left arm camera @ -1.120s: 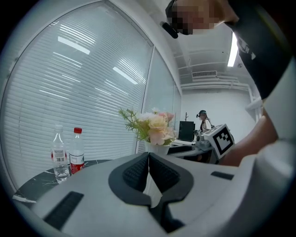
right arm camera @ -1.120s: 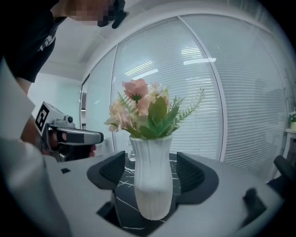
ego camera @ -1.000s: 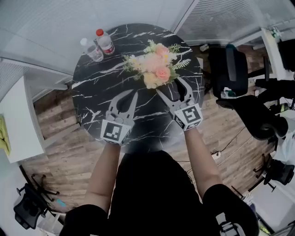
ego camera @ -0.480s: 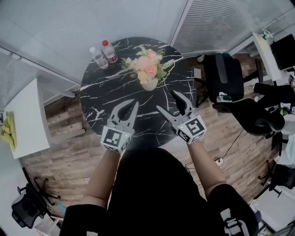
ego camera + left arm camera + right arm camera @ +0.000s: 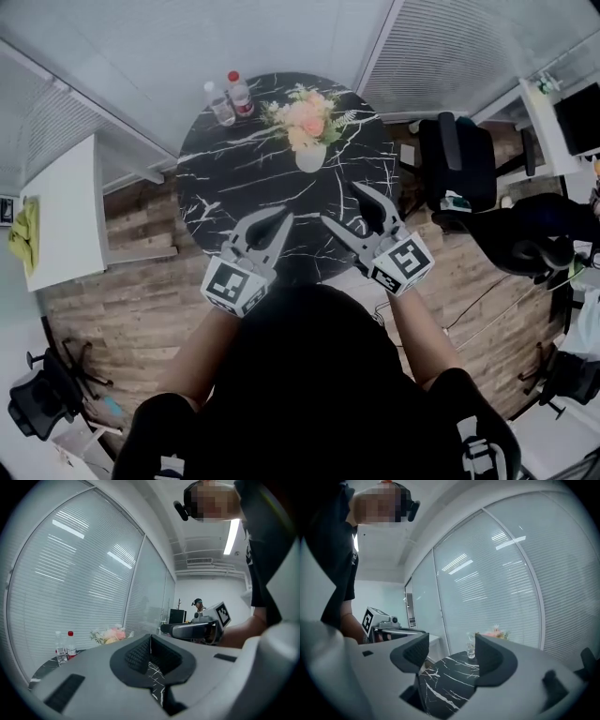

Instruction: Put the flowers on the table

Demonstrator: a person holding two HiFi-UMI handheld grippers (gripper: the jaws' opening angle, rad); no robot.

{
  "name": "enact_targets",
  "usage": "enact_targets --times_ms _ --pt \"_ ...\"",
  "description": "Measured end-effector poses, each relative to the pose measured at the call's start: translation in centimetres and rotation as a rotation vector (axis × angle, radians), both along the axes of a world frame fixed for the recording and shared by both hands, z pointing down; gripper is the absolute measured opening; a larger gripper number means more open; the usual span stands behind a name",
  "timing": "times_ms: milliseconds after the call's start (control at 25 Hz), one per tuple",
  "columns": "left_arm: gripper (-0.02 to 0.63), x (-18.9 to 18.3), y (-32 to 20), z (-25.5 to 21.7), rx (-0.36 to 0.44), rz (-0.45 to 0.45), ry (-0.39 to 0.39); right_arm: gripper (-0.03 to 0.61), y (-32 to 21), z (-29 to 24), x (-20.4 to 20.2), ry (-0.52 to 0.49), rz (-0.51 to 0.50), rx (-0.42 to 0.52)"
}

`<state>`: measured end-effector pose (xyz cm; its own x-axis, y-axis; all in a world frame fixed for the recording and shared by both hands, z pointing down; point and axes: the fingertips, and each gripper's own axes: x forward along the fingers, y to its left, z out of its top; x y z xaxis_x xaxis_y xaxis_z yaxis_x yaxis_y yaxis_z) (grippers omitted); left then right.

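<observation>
Head view has the flowers point(image 5: 305, 124) standing free at the far side of the surface point(image 5: 234, 183), let go a second ago, right tool point(image 5: 346, 208) gaping and empty, left tool point(image 5: 270, 225) pinched on nothing, both back at its near edge, so the job looks done.

Round black marble table point(image 5: 234, 187) on wood floor; vase of pink flowers point(image 5: 302, 122) standing near its far edge, two bottles point(image 5: 231, 97) just left of it. Over the near edge, well apart from the flowers: left gripper point(image 5: 272, 221), tips together; right gripper point(image 5: 344, 206), jaws spread.
</observation>
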<state>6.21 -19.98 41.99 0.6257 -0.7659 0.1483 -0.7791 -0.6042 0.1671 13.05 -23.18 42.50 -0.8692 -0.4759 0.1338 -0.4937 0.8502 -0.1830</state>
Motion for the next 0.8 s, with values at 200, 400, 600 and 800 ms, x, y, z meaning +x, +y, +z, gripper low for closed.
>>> enact_targets --times_ms 200,400,600,800 --pt "0.014 1.1 0.7 -2.5 0.036 0.029 0.011 0.211 1.6 -3.4 0.4 -0.025 -0.012 0.059" --pt "0.014 1.9 0.8 -4.1 0.071 0.066 0.001 0.053 2.2 -5.4 0.5 -0.054 -0.002 0.095" --pt "0.012 2.3 0.6 -5.3 0.081 0.083 0.012 0.02 2.6 -5.7 0.1 -0.045 -0.02 0.118" --pt "0.012 2.2 0.6 -6.5 0.116 0.072 0.01 0.02 3.3 -5.8 -0.7 -0.041 -0.048 0.129"
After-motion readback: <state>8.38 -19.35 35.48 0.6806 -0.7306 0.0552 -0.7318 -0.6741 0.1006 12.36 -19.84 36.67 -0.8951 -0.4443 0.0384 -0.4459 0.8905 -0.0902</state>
